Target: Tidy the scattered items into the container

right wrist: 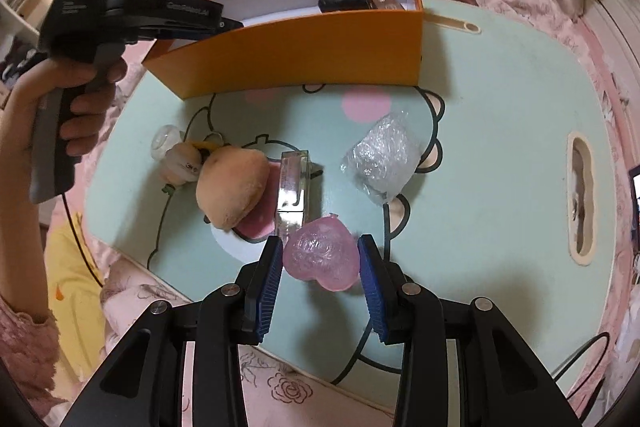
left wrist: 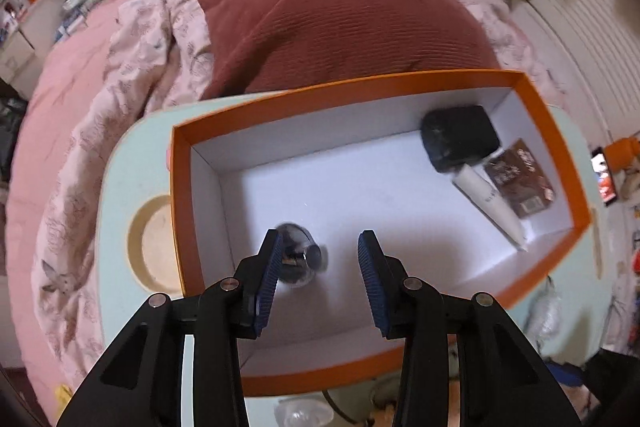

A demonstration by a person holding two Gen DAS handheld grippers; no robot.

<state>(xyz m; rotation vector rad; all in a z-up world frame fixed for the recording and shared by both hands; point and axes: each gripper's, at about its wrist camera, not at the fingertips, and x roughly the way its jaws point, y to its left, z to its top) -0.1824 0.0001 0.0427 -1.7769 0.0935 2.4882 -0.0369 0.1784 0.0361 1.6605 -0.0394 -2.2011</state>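
The orange box (left wrist: 376, 83) with a white inside stands on a pale green bed tray (left wrist: 120, 155). My left gripper (left wrist: 318, 263) is open over the box's near left part. A small dark round item (left wrist: 304, 257) is blurred just below it, inside the box. A black case (left wrist: 460, 137), a brown packet (left wrist: 520, 179) and a white tube (left wrist: 492, 207) lie at the box's right end. My right gripper (right wrist: 320, 267) is open around a pink heart-shaped item (right wrist: 322, 259) on the tray (right wrist: 500, 131); the pads are close to its sides.
On the tray in the right wrist view lie a clear rectangular bottle (right wrist: 294, 187), a tan plush bun (right wrist: 232, 187), a small beige item (right wrist: 182, 161), a clear round cap (right wrist: 164, 141) and a crumpled plastic bag (right wrist: 382, 159). A maroon pillow (left wrist: 340, 27) lies behind the box.
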